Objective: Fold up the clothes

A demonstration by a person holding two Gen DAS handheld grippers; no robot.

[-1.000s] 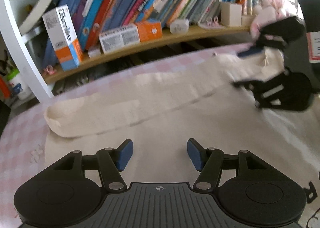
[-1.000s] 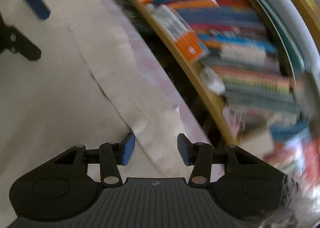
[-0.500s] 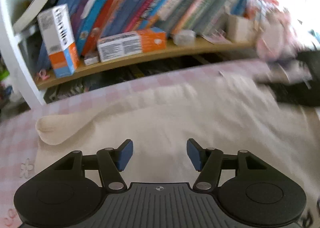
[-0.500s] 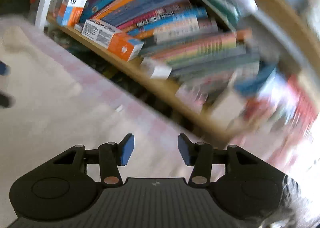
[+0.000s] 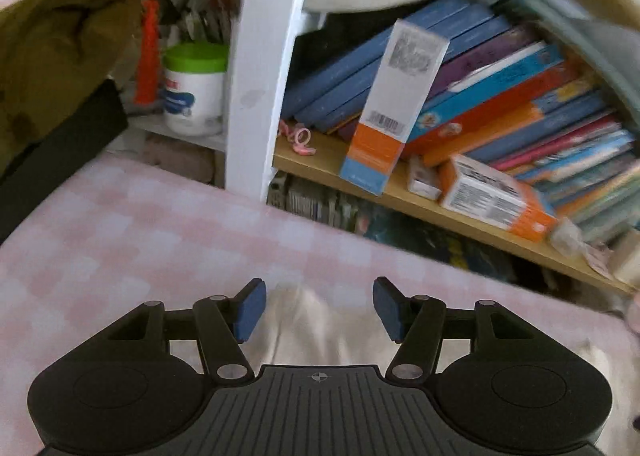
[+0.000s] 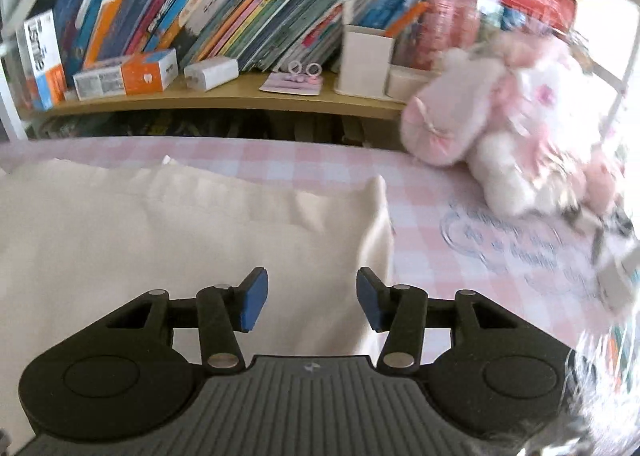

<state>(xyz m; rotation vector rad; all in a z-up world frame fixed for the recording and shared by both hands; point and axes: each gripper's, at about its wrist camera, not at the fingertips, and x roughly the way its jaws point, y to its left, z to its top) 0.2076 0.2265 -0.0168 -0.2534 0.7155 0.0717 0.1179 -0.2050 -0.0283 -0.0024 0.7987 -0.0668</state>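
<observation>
A cream garment (image 6: 160,232) lies flat on the pink checked tablecloth (image 6: 432,256). In the right wrist view its right edge and corner (image 6: 378,192) sit just ahead of my right gripper (image 6: 307,304), which stands open above the cloth, holding nothing. In the left wrist view only a rounded cream end of the garment (image 5: 316,320) shows, lying between the blue pads of my open left gripper (image 5: 317,308). I cannot tell whether the pads touch the fabric.
A bookshelf (image 6: 224,96) with leaning books and boxes runs along the table's far edge. A pink plush toy (image 6: 512,124) sits at the right. A white shelf post (image 5: 264,68), a green-lidded tub (image 5: 194,96) and an olive fabric bundle (image 5: 52,48) stand at the left.
Both grippers have swung apart: the left one moved left to the garment's rounded end, the right one turned to face the shelf at the garment's right edge. Both stayed open.
</observation>
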